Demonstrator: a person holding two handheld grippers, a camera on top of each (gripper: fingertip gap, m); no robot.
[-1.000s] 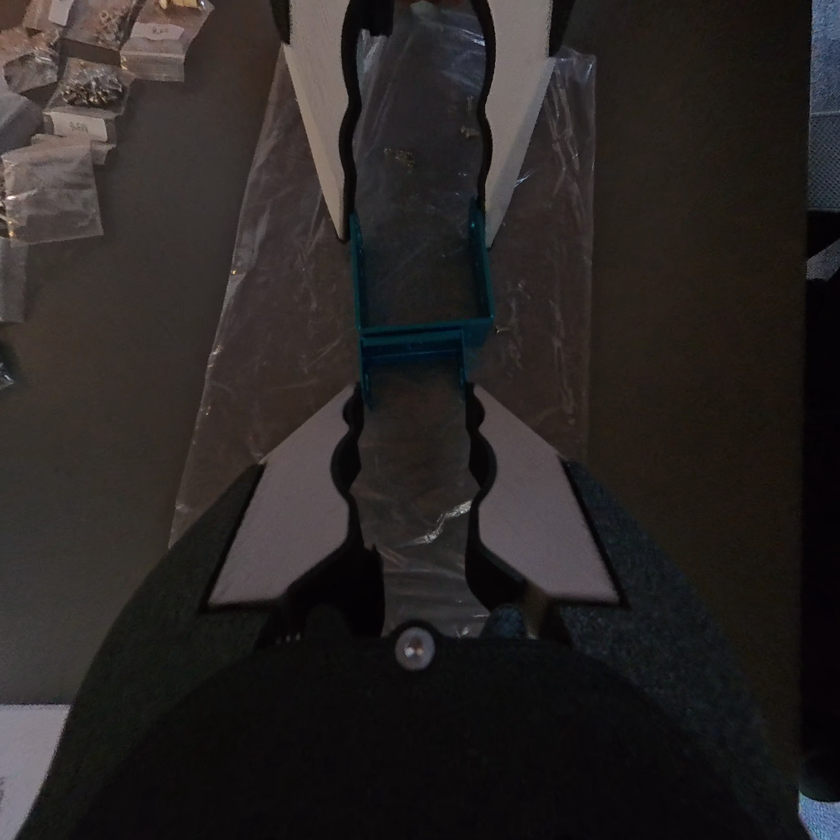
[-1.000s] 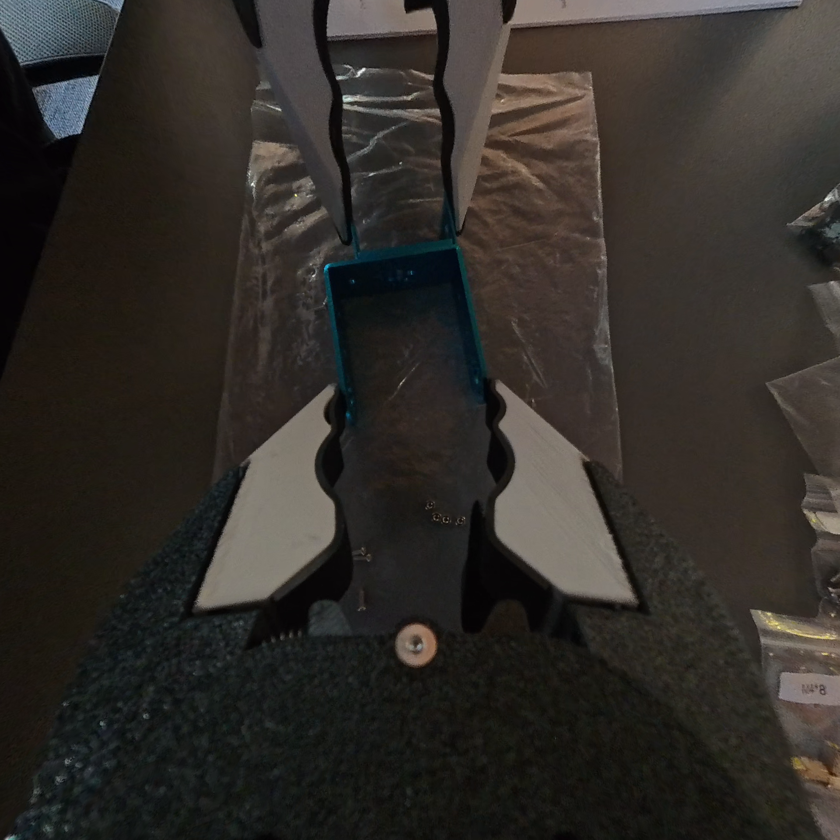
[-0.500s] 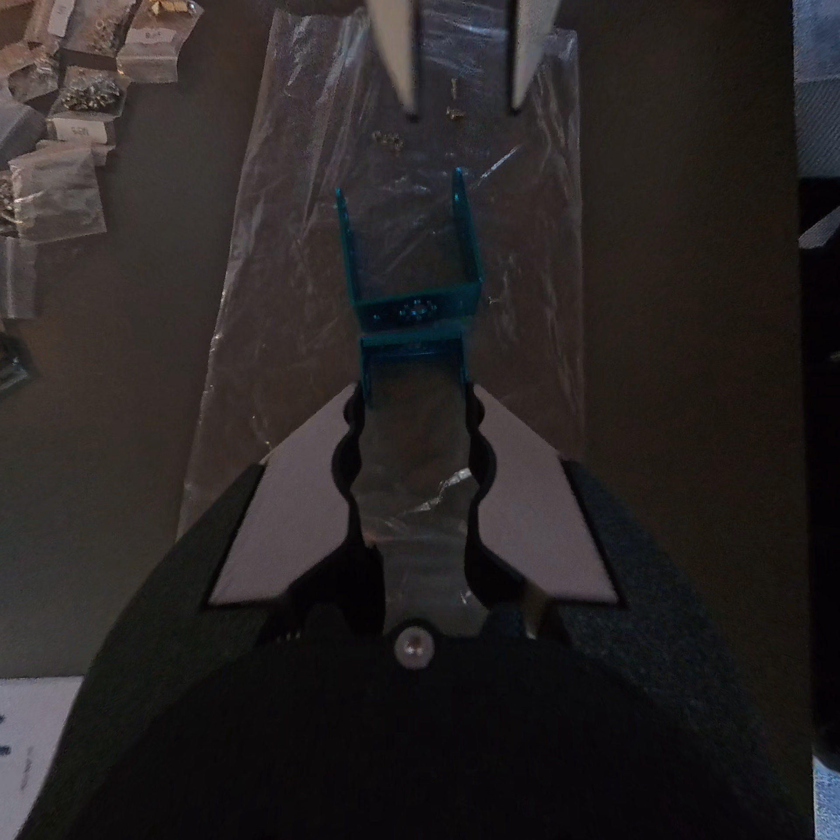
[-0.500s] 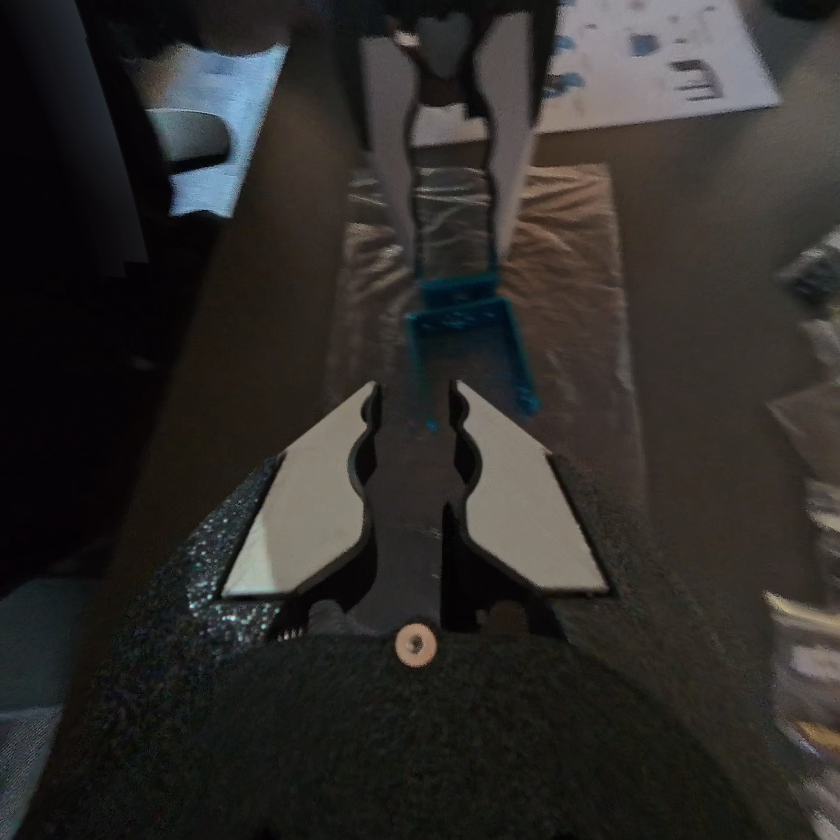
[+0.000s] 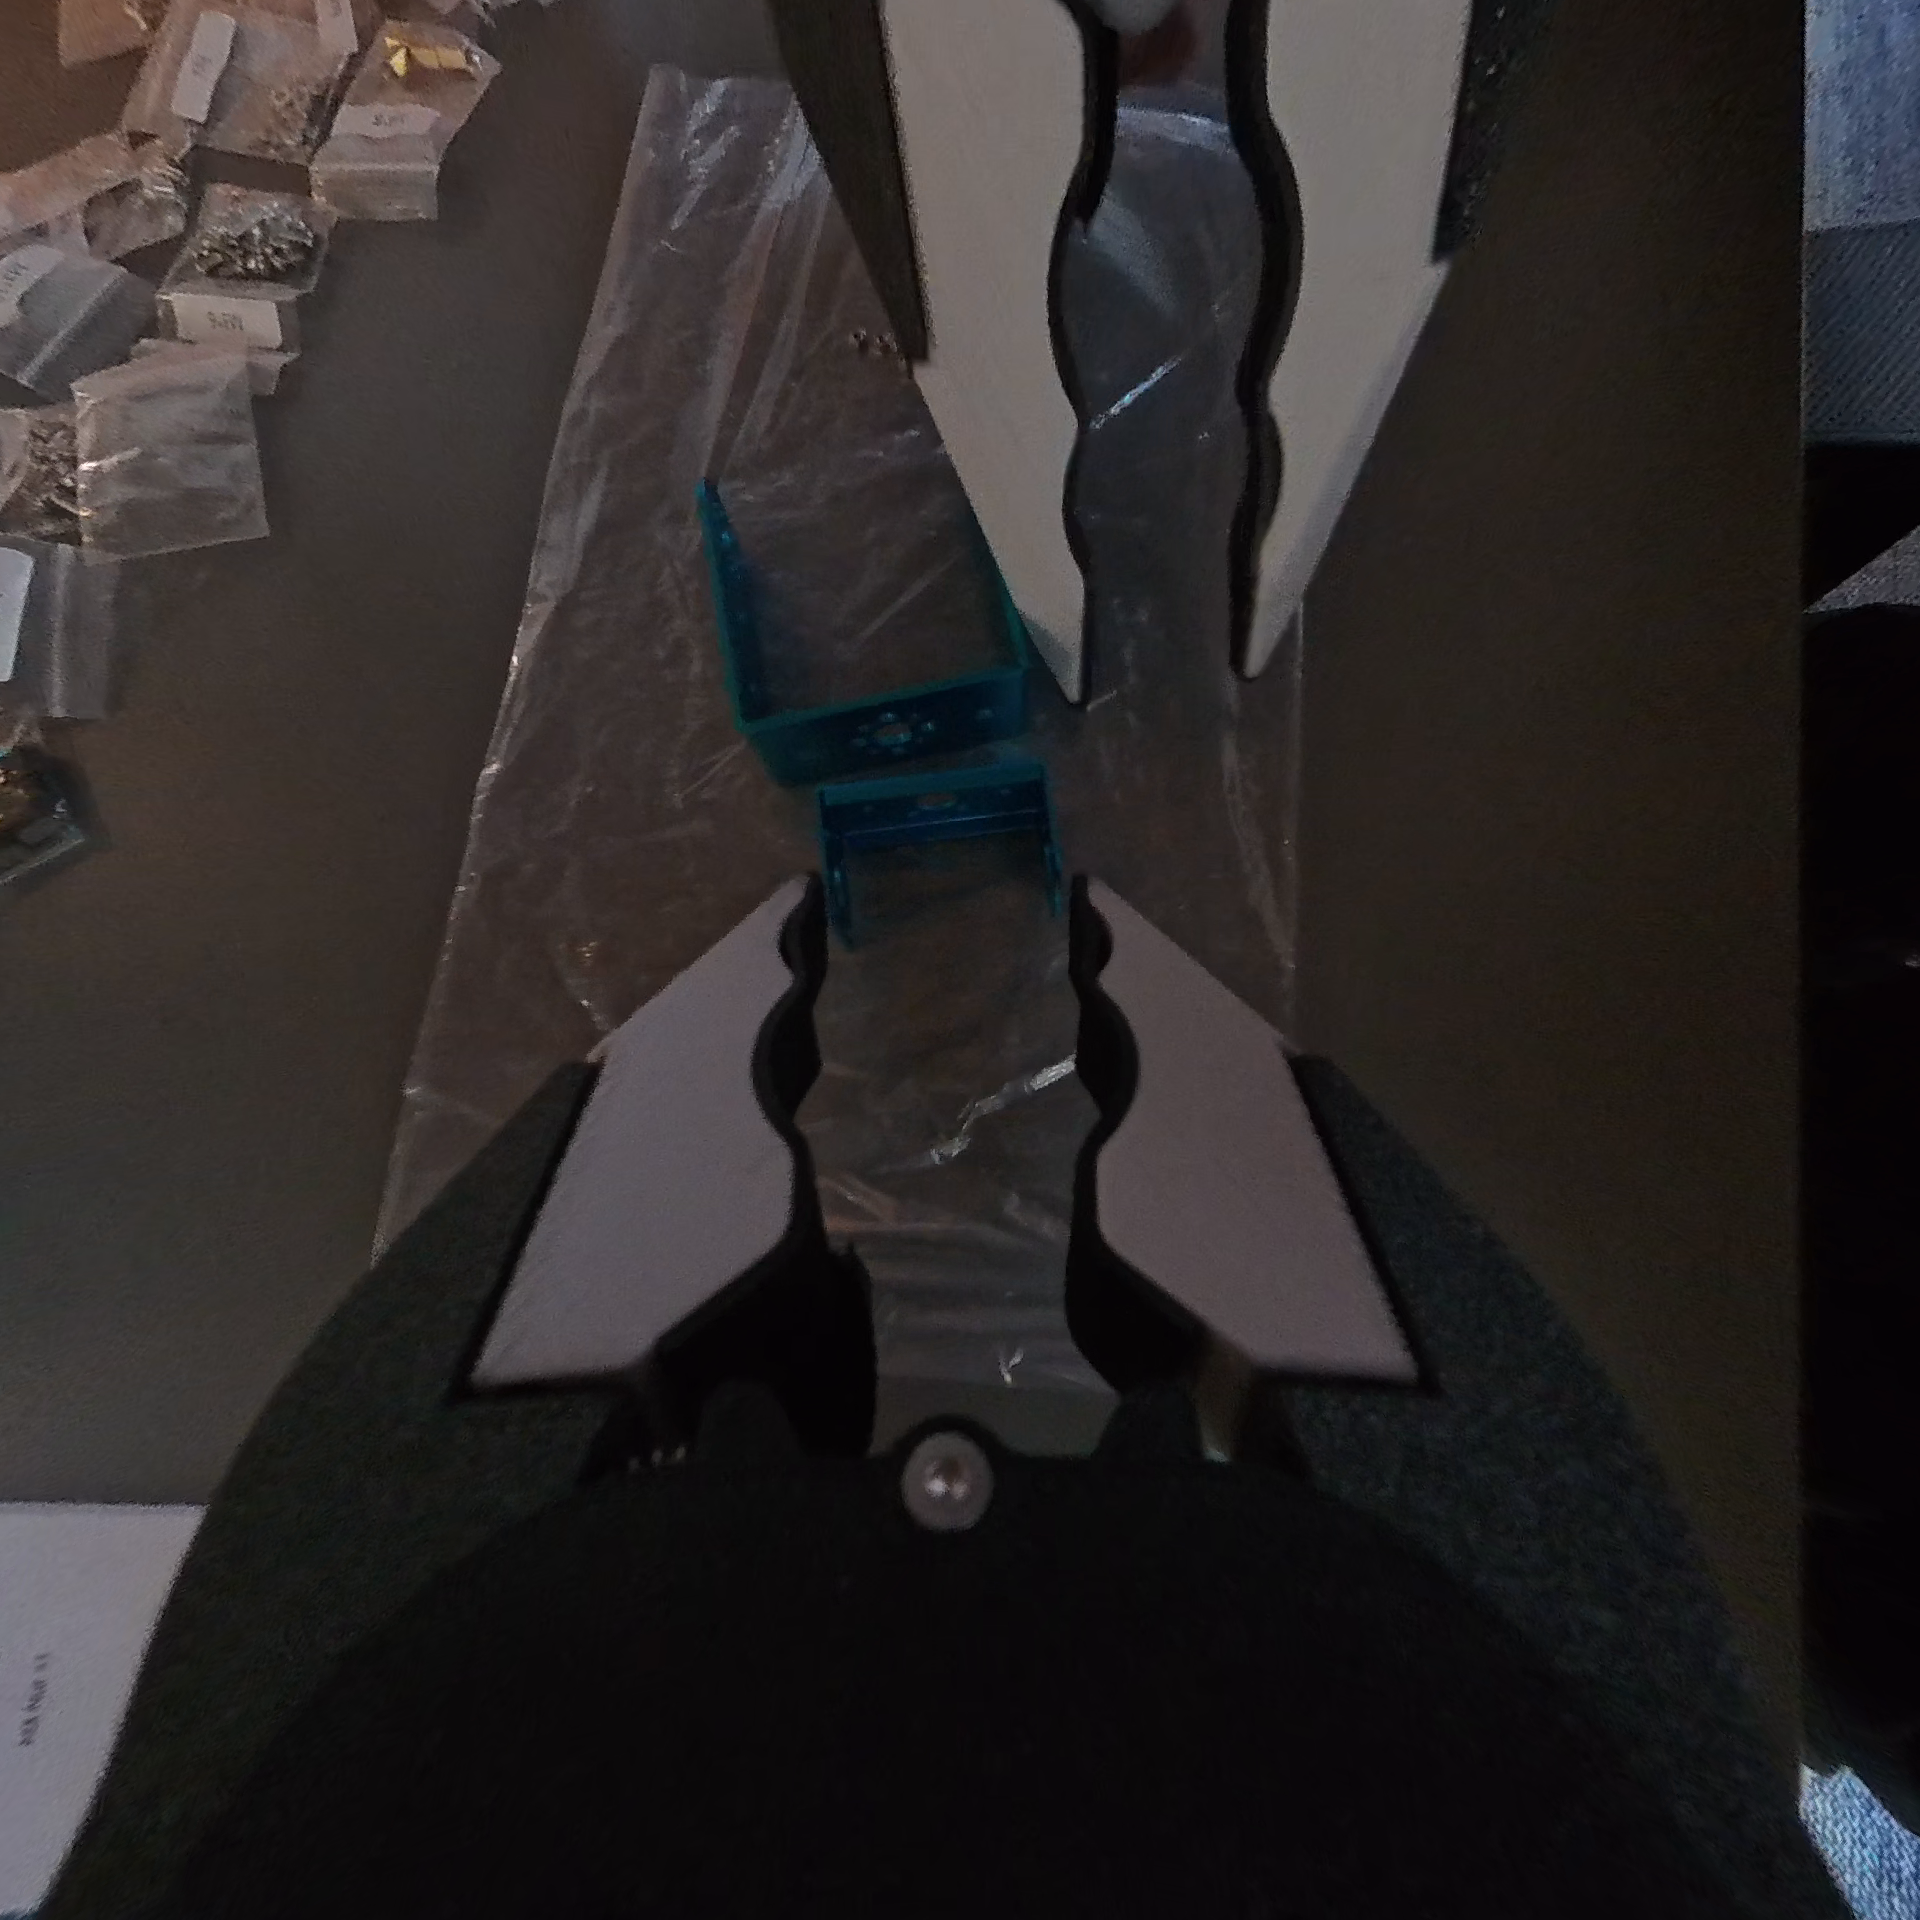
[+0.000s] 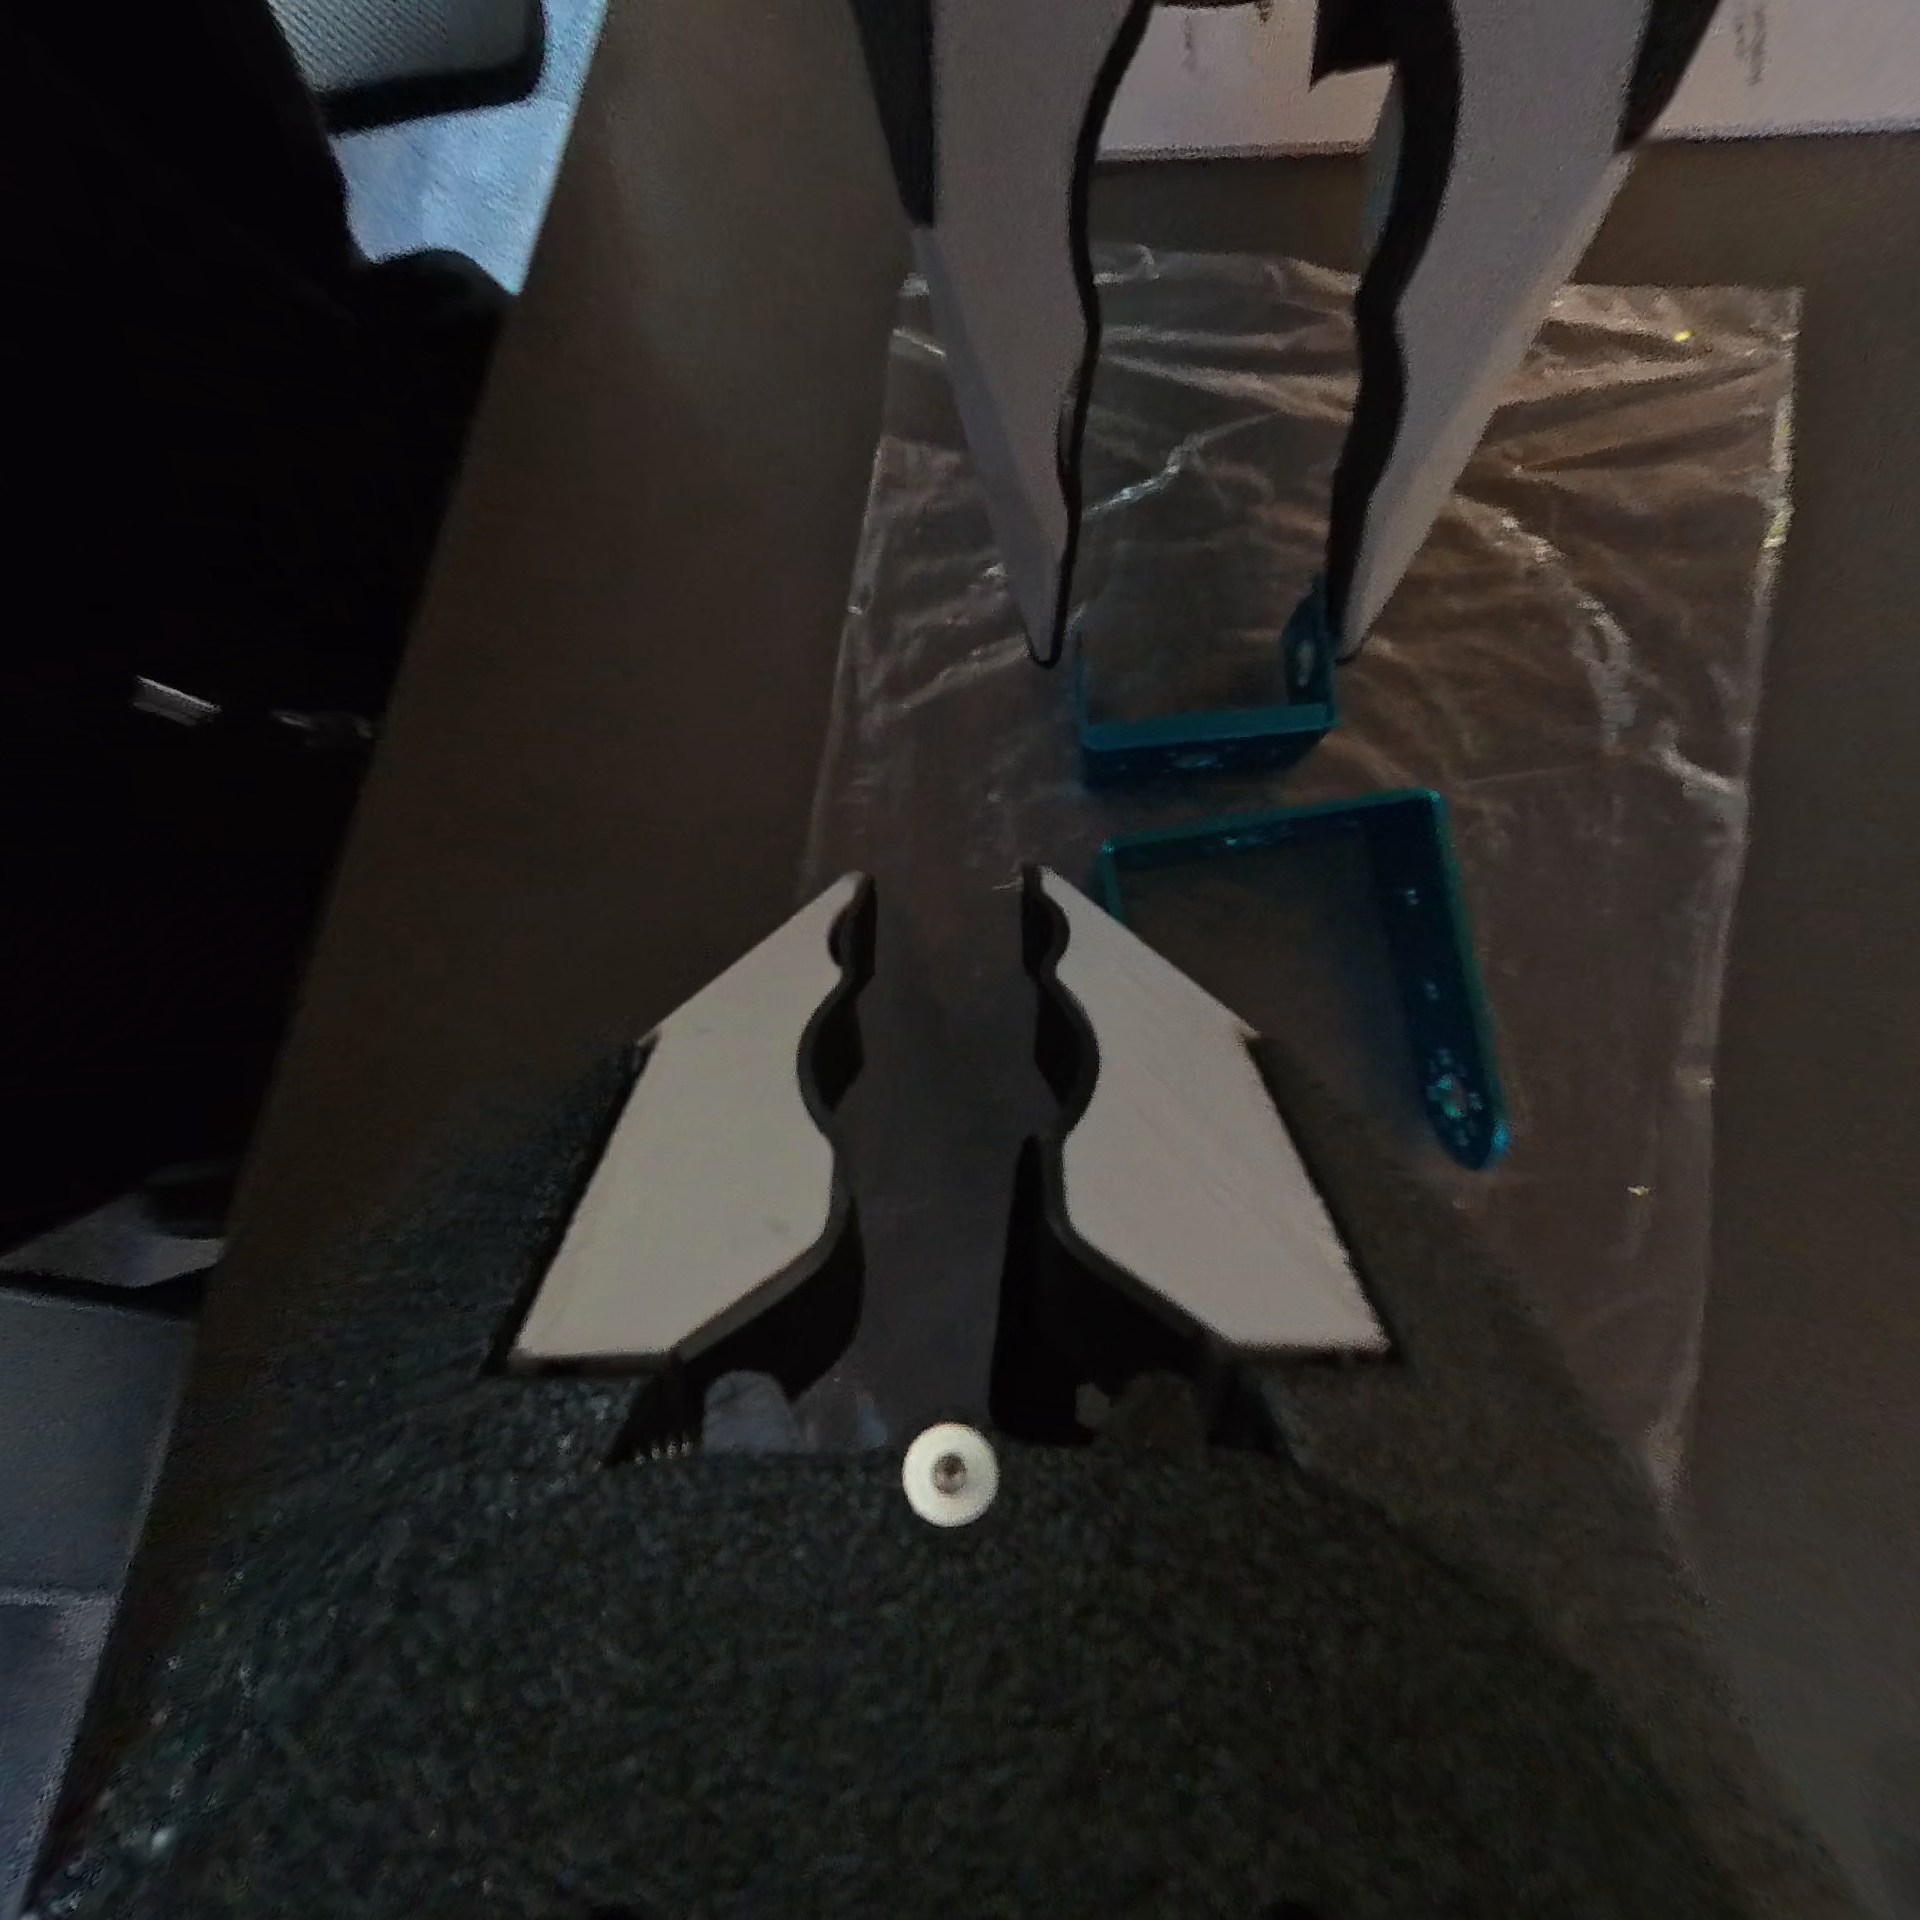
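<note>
My left gripper (image 5: 945,899) is shut on a small teal U-shaped bracket (image 5: 940,821), with its fingertips outside the bracket's two arms, low over a clear plastic sheet (image 5: 623,727). A larger teal U-shaped bracket (image 5: 883,717) lies free on the sheet just beyond it, slightly skewed. My right gripper (image 6: 948,881) is empty, its jaws a narrow gap apart, and sits left of the large bracket (image 6: 1439,987). In the right wrist view the left gripper (image 6: 1195,655) holds the small bracket (image 6: 1205,743). In the left wrist view the right gripper (image 5: 1164,675) hangs right of the large bracket.
Several small screws (image 5: 873,341) lie on the sheet. Bags of hardware (image 5: 177,312) are piled at the left. White paper (image 5: 62,1662) lies near me, and it shows at the far end in the right wrist view (image 6: 1195,104). The table edge (image 6: 468,520) and a chair (image 6: 416,62) are to the left. The left gripper's tips are roughly 6 centimeters from the right gripper's.
My right gripper let go of the large bracket, pulled back, narrowed its jaws and shifted sideways. The large bracket now lies free, slightly turned. My left gripper kept hold of the small bracket.
</note>
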